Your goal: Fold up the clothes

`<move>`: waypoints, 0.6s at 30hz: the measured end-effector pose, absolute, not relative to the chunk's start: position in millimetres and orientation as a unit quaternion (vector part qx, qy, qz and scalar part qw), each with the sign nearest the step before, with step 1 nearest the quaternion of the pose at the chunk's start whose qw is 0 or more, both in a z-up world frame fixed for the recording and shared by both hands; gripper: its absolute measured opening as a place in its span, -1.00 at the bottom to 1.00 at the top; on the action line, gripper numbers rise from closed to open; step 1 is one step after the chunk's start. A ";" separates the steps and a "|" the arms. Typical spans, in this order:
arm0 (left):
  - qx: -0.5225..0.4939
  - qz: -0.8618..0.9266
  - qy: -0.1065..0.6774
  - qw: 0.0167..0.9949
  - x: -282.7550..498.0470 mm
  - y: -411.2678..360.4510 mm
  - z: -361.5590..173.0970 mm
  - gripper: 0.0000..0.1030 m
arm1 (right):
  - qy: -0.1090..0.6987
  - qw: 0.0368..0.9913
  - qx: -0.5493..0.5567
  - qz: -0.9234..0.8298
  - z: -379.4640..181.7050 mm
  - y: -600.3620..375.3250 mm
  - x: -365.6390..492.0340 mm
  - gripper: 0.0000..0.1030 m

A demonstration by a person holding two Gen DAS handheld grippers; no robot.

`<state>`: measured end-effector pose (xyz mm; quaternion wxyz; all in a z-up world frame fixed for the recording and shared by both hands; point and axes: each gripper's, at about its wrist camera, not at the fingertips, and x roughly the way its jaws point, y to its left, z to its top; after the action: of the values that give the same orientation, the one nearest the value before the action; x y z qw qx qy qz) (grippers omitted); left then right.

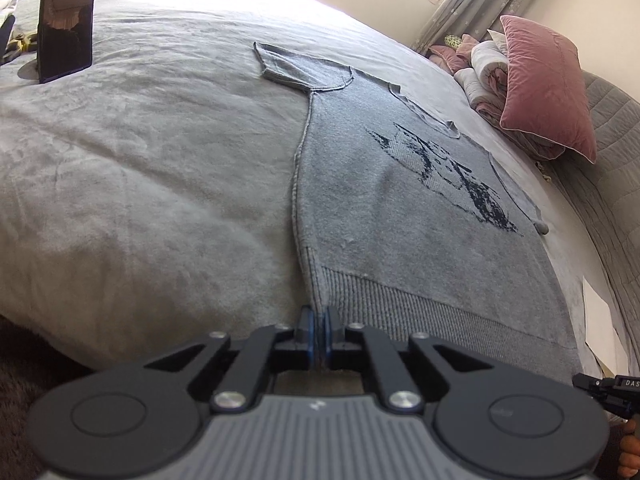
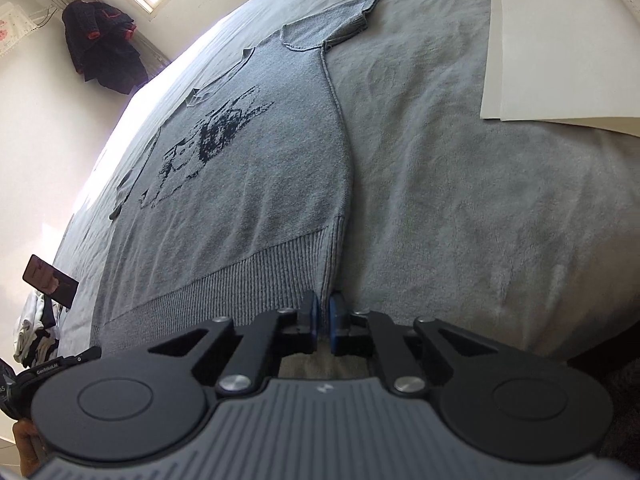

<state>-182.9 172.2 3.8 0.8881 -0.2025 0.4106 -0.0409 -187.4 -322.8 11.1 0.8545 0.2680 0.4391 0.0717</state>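
**Both hem corners pinched; sweater laid flat, first fold not yet made**

Left wrist view: The left gripper has its blue pads drawn nearly together on the left bottom corner of the grey knit sweater, at the ribbed hem, with a sliver of knit between them. The garment lies spread face up on the grey bed cover, dark graphic uppermost, one short sleeve reaching away toward the far side. A pink pillow and bundled bedding sit well apart at the right. The other gripper shows only as a black edge at the lower right.

Right wrist view: The right gripper is likewise narrowed onto the opposite hem corner, beside the side seam. The pads look closed on the fabric edge, though the contact is partly hidden. A sheet of white paper lies on the cover, clear of the sweater. A phone stands at the far left.

Assessment: the step in hand appears to be securing the hem. The next move would call for raising both corners evenly and carrying them toward the neckline, keeping the hem taut.
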 end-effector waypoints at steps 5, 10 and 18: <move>-0.179 -0.035 0.436 0.881 -177.5 171.1 -5.9 -0.90 | 0.442 0.863 0.238 0.061 18.6 -323.4 -189.1 -0.89; -0.153 -0.038 0.428 0.890 -180.3 168.9 0.7 -0.80 | 0.452 0.860 0.229 0.053 0.2 -321.1 -185.6 -0.81; -0.110 -0.011 0.368 0.923 -160.6 165.2 32.1 -0.08 | 0.395 0.902 0.169 0.037 32.5 -316.1 -172.2 0.05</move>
<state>-160.6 165.2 32.1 0.9233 -0.1103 0.3677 -0.0105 -172.2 -316.1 32.5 0.9023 0.1687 0.3949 0.0369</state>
